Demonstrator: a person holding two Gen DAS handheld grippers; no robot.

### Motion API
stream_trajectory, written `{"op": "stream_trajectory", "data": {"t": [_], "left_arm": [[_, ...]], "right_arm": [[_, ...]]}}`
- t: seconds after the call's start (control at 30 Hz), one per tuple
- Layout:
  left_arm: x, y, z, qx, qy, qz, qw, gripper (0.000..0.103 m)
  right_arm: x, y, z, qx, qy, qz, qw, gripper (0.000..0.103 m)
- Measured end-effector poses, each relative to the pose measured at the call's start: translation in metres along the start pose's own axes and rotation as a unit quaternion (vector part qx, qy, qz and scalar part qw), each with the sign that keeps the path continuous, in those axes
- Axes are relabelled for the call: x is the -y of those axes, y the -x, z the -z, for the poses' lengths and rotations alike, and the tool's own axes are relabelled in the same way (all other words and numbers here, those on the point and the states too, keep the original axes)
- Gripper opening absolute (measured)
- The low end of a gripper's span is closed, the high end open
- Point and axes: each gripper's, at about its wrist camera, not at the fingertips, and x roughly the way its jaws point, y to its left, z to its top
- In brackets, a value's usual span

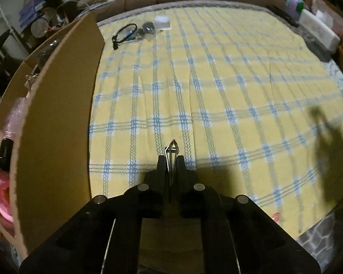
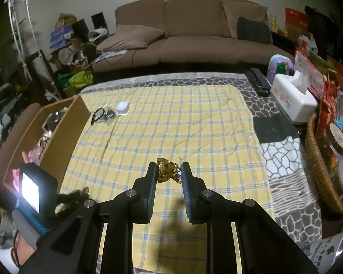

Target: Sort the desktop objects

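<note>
My left gripper (image 1: 171,159) is shut on a thin pair of metal tweezers (image 1: 172,146), whose pointed tips stick out past the fingers above the yellow checked cloth (image 1: 217,91). An open cardboard box (image 1: 57,114) stands just to its left, holding a pink roller (image 1: 14,118) and other small items. My right gripper (image 2: 169,171) is shut on a crumpled gold foil wrapper (image 2: 165,170), held above the cloth (image 2: 171,118). At the far left of the cloth lie a black cable loop (image 2: 98,114) and a white case (image 2: 123,108).
The cardboard box (image 2: 64,123) borders the cloth's left side. The back of the left hand-held device with a lit screen (image 2: 32,191) shows at lower left. On the right stand a white tissue box (image 2: 292,96), a remote (image 2: 258,80) and a wicker basket (image 2: 317,171). A brown sofa (image 2: 183,34) lies behind.
</note>
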Motion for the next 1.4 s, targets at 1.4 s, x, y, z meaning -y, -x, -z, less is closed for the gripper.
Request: {"op": "stream_trajectory", "data": {"t": [1.4], "left_arm": [[-0.256,0.125,0.01,0.18,0.294,0.008,0.9385,0.007]], "right_arm": [[-0.23,-0.044,0.016,-0.012,0.132,-0.201,0.97,0.021]]}}
